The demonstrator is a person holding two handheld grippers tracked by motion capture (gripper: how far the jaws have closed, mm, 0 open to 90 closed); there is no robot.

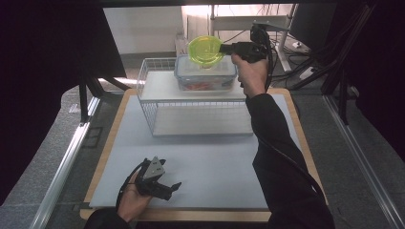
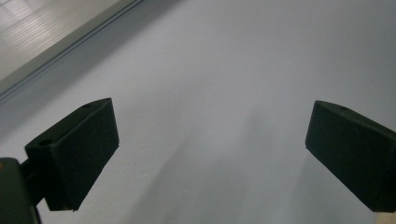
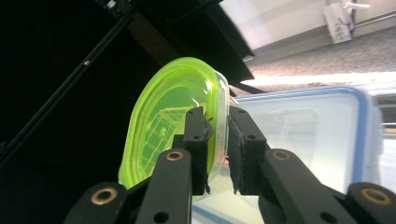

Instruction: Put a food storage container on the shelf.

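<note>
No readable writing on green-lidded container [image 1: 206, 49] or blue-rimmed box [image 1: 206, 72].

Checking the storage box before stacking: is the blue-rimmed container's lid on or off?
On. The clear container on the wire rack's shelf has its blue-edged lid seated flat over it.

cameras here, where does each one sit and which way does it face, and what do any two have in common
High view: above the person's side, looking forward and down on the table and wire basket; both forearms and hands show.
Left gripper view: on the left gripper, facing the bare table surface close up; its two fingers stand wide apart.
Right gripper view: on the right gripper, facing the green lid, its rim between the fingers, over the clear box.
Shared: high and right gripper views both show the green lid and clear box.
</note>
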